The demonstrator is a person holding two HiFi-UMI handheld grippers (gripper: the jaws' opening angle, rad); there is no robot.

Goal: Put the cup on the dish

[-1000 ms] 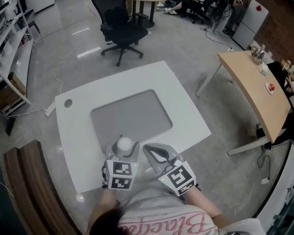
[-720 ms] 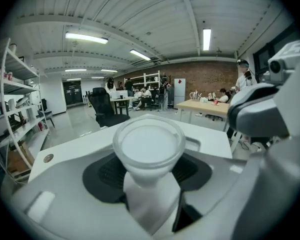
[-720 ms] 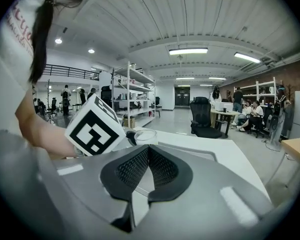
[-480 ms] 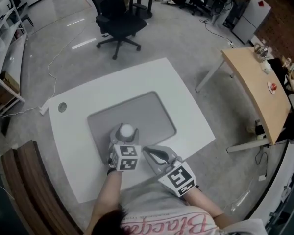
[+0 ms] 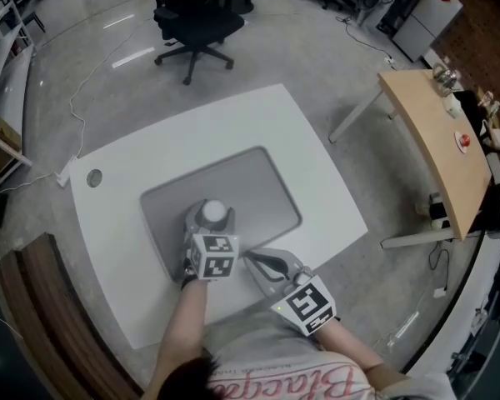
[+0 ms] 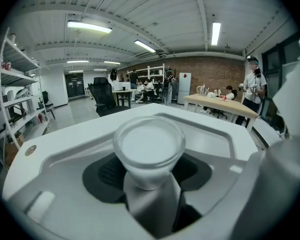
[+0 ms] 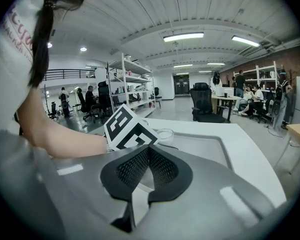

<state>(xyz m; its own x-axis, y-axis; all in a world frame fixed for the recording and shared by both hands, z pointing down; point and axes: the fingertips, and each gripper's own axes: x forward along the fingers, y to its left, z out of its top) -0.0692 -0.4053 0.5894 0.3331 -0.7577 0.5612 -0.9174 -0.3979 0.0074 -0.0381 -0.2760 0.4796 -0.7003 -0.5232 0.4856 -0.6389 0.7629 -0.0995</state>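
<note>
A grey rectangular dish lies in the middle of the white table. My left gripper hovers over the dish's near left part and is shut on a pale translucent cup. In the left gripper view the cup stands upright between the jaws, its round rim facing me, with the dish beyond it. My right gripper rests near the table's front edge, just right of the left one. Its dark pads meet with nothing between them.
A black office chair stands beyond the table's far side. A wooden desk with small items is at the right, a brown bench at the left. A round grommet sits in the table's left corner.
My left gripper has carried the cup away from me, from the table's front edge onto the area over the dish. The right gripper has stayed where it was.
</note>
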